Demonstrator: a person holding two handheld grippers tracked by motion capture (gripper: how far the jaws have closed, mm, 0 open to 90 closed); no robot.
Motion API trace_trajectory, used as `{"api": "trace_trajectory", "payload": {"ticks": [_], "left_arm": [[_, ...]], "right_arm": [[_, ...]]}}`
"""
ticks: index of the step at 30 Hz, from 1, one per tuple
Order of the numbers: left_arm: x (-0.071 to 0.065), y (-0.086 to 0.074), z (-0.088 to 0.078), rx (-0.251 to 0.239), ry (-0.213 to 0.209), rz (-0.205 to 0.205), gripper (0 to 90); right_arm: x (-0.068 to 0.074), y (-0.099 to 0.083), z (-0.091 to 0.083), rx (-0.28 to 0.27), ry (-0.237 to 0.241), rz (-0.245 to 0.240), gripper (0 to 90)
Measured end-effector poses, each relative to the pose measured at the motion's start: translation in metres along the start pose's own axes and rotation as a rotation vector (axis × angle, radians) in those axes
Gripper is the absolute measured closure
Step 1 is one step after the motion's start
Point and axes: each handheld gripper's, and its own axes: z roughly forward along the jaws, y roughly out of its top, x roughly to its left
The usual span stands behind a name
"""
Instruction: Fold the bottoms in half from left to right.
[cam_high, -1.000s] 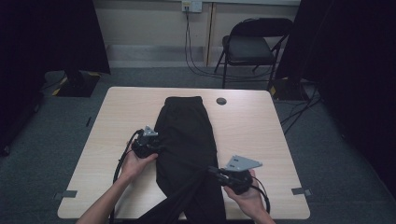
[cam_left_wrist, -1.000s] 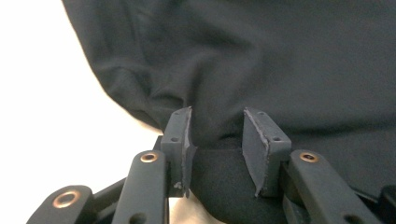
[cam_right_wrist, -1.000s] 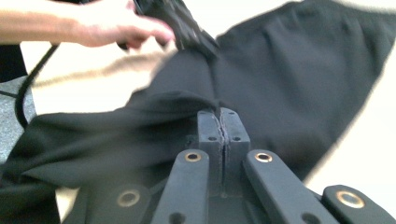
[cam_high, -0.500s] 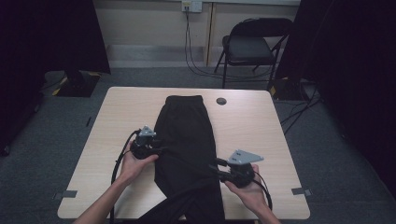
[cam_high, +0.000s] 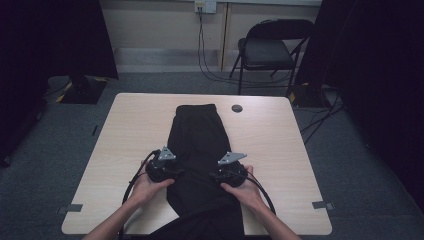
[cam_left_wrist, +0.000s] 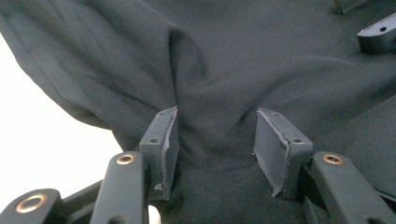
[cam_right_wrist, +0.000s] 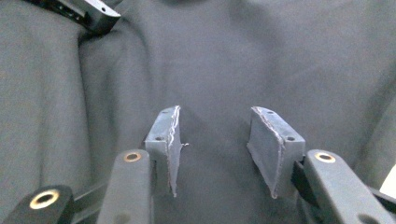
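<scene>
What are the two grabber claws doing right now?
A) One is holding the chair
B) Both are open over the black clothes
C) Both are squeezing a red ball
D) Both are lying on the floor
B: the left gripper and the right gripper each have their jaws spread apart with a wide gap, and the black garment on the table lies right under them, not pinched.

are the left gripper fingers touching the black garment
Touching. In the left gripper view, the open fingers press into the black garment, which bunches up between them.
</scene>
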Motion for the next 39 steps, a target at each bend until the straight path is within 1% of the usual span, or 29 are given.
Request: {"api": "trace_trajectory", "payload": {"ticks": [3, 5, 6, 7, 8, 9, 10, 11, 12, 14, 15, 17, 18, 19, 21, 23, 24, 25, 27, 29, 30, 32, 33, 34, 35, 36, 37, 38, 39], "left_arm": [[-0.017, -0.006, -0.010, 0.033, -0.050, 0.020, 46.8], [-0.027, -0.009, -0.019, 0.074, -0.110, 0.019, 46.7], [-0.034, -0.012, -0.026, 0.084, -0.147, 0.021, 47.5], [-0.037, -0.014, -0.030, 0.075, -0.171, 0.013, 52.2], [-0.039, -0.014, -0.035, 0.063, -0.206, 0.004, 53.6], [-0.040, -0.012, -0.040, 0.028, -0.208, 0.013, 54.0], [-0.040, -0.008, -0.043, 0.003, -0.192, 0.031, 54.8], [-0.038, -0.004, -0.044, -0.016, -0.181, 0.038, 54.7], [-0.034, 0.003, -0.043, -0.046, -0.167, 0.024, 54.7], [-0.024, 0.014, -0.035, -0.060, -0.132, 0.013, 54.8], [-0.019, 0.018, -0.032, -0.061, -0.113, 0.019, 54.9], [-0.008, 0.029, -0.018, -0.060, -0.087, -0.013, 55.5], [-0.002, 0.033, -0.011, -0.053, -0.066, -0.021, 55.7], [0.003, 0.036, -0.005, -0.067, -0.037, -0.016, 56.2], [0.011, 0.037, 0.009, -0.043, -0.027, -0.047, 57.3], [0.011, 0.031, 0.020, 0.012, 0.005, -0.007, 58.0], [0.010, 0.026, 0.023, 0.018, 0.001, -0.008, 58.3], [0.009, 0.023, 0.022, -0.005, 0.005, -0.010, 58.3], [0.004, 0.020, 0.018, 0.007, 0.001, -0.014, 58.3], [0.000, 0.018, 0.014, 0.018, -0.005, -0.004, 58.2], [-0.004, 0.015, 0.011, 0.022, -0.017, 0.002, 58.2], [-0.011, 0.010, 0.004, 0.047, -0.041, 0.015, 57.8], [-0.017, 0.006, -0.002, 0.057, -0.052, 0.023, 57.8], [-0.021, 0.003, -0.007, 0.069, -0.077, 0.022, 56.9], [-0.023, 0.001, -0.011, 0.081, -0.099, 0.014, 56.5], [-0.025, -0.002, -0.015, 0.083, -0.133, -0.004, 56.6], [-0.027, -0.003, -0.019, 0.072, -0.156, -0.009, 55.5], [-0.029, -0.002, -0.024, 0.039, -0.156, 0.002, 55.5], [-0.029, 0.000, -0.029, 0.004, -0.147, 0.010, 55.5]], "right_arm": [[0.010, -0.013, -0.014, 0.005, 0.032, -0.012, 53.6], [0.021, -0.022, -0.026, 0.018, 0.053, -0.039, 53.6], [0.026, -0.026, -0.031, 0.026, 0.066, -0.042, 53.6], [0.035, -0.033, -0.040, 0.037, 0.088, -0.052, 53.7], [0.040, -0.038, -0.046, 0.044, 0.097, -0.060, 53.7], [0.047, -0.042, -0.053, 0.055, 0.113, -0.069, 53.8], [0.055, -0.046, -0.060, 0.078, 0.130, -0.088, 54.5], [0.059, -0.048, -0.065, 0.082, 0.129, -0.112, 54.6], [0.060, -0.049, -0.067, 0.069, 0.116, -0.124, 54.5], [0.052, -0.039, -0.071, -0.009, 0.090, -0.095, 55.1], [0.045, -0.032, -0.071, -0.043, 0.062, -0.077, 55.5], [0.030, -0.017, -0.066, -0.092, 0.033, -0.034, 57.8], [0.021, -0.008, -0.062, -0.115, 0.007, -0.023, 59.9], [0.012, 0.001, -0.056, -0.125, -0.014, -0.013, 62.1], [-0.006, 0.017, -0.041, -0.134, -0.043, 0.006, 64.6], [-0.022, 0.029, -0.024, -0.124, -0.070, 0.026, 67.7], [-0.027, 0.031, -0.016, -0.113, -0.088, 0.028, 68.1], [-0.031, 0.032, -0.010, -0.096, -0.097, 0.033, 68.1], [-0.036, 0.030, -0.001, -0.078, -0.106, 0.046, 67.5], [-0.039, 0.024, 0.005, -0.055, -0.100, 0.060, 65.3], [-0.039, 0.020, 0.007, -0.048, -0.093, 0.068, 64.0], [-0.034, 0.011, 0.008, -0.020, -0.065, 0.071, 61.9], [-0.031, 0.006, 0.009, -0.019, -0.053, 0.071, 61.3], [-0.025, 0.000, 0.005, -0.040, -0.041, 0.071, 61.2], [-0.021, -0.003, 0.002, -0.046, -0.029, 0.066, 61.1], [-0.017, -0.006, -0.001, -0.043, -0.015, 0.060, 61.0], [-0.004, -0.010, -0.009, -0.018, 0.013, 0.022, 61.0], [-0.004, -0.010, -0.009, -0.018, 0.013, 0.022, 61.0], [0.002, -0.013, -0.013, -0.006, 0.031, 0.007, 60.9]]}}
